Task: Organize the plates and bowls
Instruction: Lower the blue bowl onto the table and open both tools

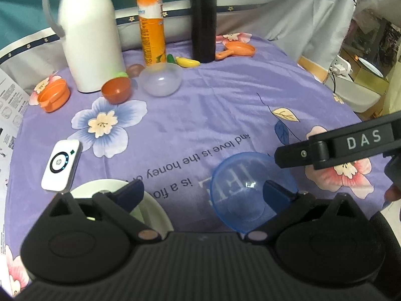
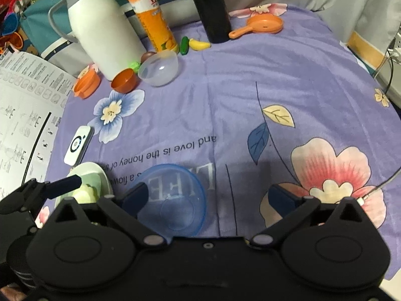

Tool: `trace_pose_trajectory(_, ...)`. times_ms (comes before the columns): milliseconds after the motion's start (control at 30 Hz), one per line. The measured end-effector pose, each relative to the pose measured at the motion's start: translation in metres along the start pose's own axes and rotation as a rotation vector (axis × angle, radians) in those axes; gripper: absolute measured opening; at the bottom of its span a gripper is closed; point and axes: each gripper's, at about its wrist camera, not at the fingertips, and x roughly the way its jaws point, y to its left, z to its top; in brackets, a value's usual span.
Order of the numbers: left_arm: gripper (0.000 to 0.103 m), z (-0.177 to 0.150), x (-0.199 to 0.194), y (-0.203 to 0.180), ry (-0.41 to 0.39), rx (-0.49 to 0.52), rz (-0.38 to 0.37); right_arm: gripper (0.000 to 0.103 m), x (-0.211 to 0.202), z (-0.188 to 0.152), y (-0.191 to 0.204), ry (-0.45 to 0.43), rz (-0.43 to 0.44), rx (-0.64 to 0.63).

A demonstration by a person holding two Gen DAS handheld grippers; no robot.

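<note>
While both grippers, left gripper (image 1: 204, 190) and right gripper (image 2: 209, 195), are held open and empty, nothing is seen stacked: blue bowl (image 2: 173, 198) and plate (image 2: 96, 175) at 6 o'clock, clear bowl (image 2: 159, 69) and orange bowl (image 2: 124, 80) at 11.

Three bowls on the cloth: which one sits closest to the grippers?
The blue bowl, right in front of both grippers. The clear bowl and orange bowl sit far back by the white jug.

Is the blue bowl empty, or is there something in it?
Empty. The blue bowl sits upright on the purple cloth, and the cloth's printed letters show straight through its clear bottom.
</note>
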Motion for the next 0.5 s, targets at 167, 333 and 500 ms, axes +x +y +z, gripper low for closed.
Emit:
trace_pose_trajectory(167, 0.103, 0.005, -0.003, 0.006, -0.012, -0.020, 0.002, 0.103, -0.001, 0.004, 0.007, -0.013, 0.004, -0.019)
trace_pose_trajectory(333, 0.103, 0.012, -0.003, 0.012, -0.022, -0.029, 0.011, 0.103, 0.000, 0.010, 0.013, -0.019, 0.007, -0.027)
trace_pose_trajectory(500, 0.103, 0.025, 0.000, 0.022, -0.034, -0.047, 0.027, 0.103, 0.003, 0.021, 0.020, -0.028, 0.005, -0.038)
